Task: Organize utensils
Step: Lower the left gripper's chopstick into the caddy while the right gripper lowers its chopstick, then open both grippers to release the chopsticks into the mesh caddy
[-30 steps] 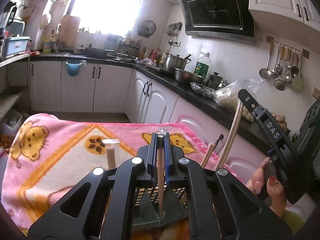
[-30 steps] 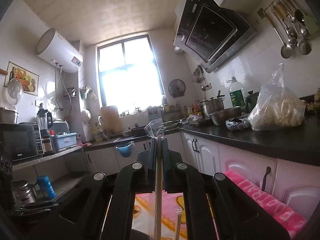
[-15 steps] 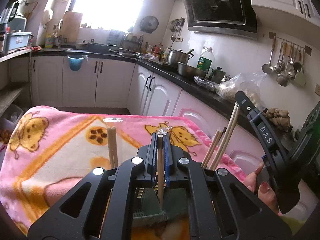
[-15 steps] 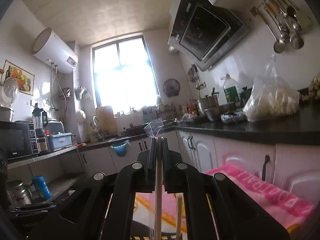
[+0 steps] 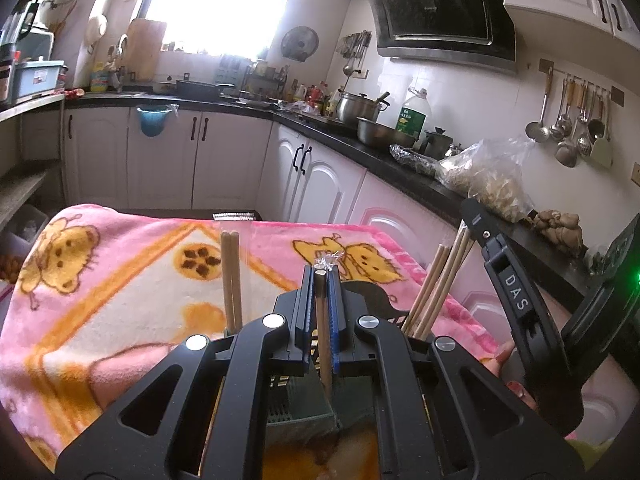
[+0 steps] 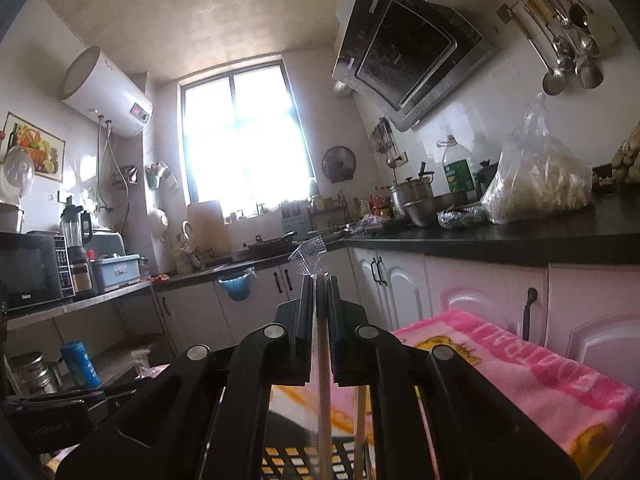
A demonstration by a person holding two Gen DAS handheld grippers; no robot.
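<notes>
My left gripper point(image 5: 320, 280) is shut on an upright wooden chopstick point(image 5: 323, 344) with a scrap of clear wrap at its tip, held over a dark slotted utensil holder point(image 5: 296, 404). A pair of chopsticks point(image 5: 231, 276) stands in the holder's left side, and several more point(image 5: 438, 284) lean at its right. My right gripper point(image 6: 320, 280) holds a pale plastic-wrapped chopstick point(image 6: 323, 380) over the holder point(image 6: 296, 460). Its jaws are opening, with the stick still between the pads. The right gripper point(image 5: 474, 220) also shows at the right of the left wrist view, with a hand below it.
The holder sits on a pink cartoon blanket point(image 5: 120, 280) covering the table. White cabinets and a black counter point(image 5: 400, 168) with pots, an oil bottle and a plastic bag point(image 5: 488, 176) run along the right. A shelf with a microwave point(image 6: 28, 268) is at the left.
The right gripper has sunk with its chopstick toward the holder. In the left wrist view a second chopstick now shows beside the one at the holder's left. The left gripper barely moved.
</notes>
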